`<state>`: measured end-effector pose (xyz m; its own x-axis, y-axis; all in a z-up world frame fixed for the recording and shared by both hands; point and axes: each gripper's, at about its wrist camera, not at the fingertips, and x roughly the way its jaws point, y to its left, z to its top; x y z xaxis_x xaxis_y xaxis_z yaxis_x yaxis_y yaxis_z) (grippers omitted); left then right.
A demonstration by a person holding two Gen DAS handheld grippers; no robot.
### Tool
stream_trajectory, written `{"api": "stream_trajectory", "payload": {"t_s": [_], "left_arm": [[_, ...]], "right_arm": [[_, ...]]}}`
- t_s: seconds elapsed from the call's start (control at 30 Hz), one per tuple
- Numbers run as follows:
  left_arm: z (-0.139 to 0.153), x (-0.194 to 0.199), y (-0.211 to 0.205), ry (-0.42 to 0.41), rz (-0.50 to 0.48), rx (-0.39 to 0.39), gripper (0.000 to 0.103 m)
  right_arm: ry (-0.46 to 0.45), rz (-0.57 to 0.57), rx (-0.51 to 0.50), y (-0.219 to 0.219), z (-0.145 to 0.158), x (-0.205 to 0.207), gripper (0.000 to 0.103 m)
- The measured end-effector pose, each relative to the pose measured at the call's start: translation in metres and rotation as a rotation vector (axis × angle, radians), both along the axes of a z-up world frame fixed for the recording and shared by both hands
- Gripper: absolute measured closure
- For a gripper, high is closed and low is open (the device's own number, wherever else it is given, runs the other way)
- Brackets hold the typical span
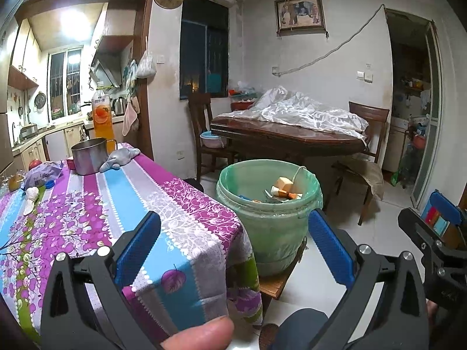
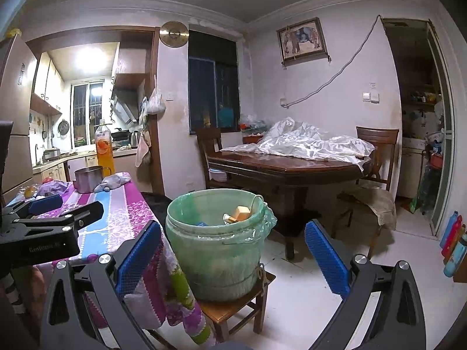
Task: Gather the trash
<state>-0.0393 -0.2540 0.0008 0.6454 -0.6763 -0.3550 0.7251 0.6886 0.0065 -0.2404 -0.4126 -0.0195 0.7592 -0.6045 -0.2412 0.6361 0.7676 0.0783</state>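
A green-lined trash bucket (image 1: 271, 218) (image 2: 216, 242) stands on a low wooden stool (image 2: 233, 315) beside the table's corner. Orange-and-white cartons (image 1: 284, 189) (image 2: 239, 214) lie inside it. On the floral tablecloth (image 1: 96, 213) far left lie a crumpled white paper (image 1: 30, 197), a blue cap (image 1: 50, 184) and a purple wrapper (image 1: 43, 173). My left gripper (image 1: 233, 245) hangs open and empty over the table corner, facing the bucket. My right gripper (image 2: 233, 256) is open and empty in front of the bucket, also showing at the right edge (image 1: 432, 218).
A metal pot (image 1: 89, 156), grey cloth (image 1: 121, 157) and orange drink bottle (image 1: 100, 116) stand at the table's far end. A dark wooden dining table (image 2: 286, 169) under plastic sheeting, with chairs, is behind the bucket. Coloured bottles (image 2: 454, 245) line the right wall. White floor lies open at right.
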Motion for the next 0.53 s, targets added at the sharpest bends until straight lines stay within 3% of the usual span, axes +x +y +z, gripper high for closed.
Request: {"api": "stream_trajectory", "payload": {"t_s": [0.37, 0.53], "left_arm": [[-0.0066, 0.0083, -0.0016, 0.034, 0.017, 0.022, 0.006], [-0.0063, 0.0007, -0.0046, 0.006, -0.004, 0.03, 0.006]], "right_arm": [[0.004, 0.014, 0.004, -0.0016, 0.0016, 0.0077, 0.005], [0.011, 0.018, 0.007, -0.002, -0.0009, 0.0099, 0.005]]}}
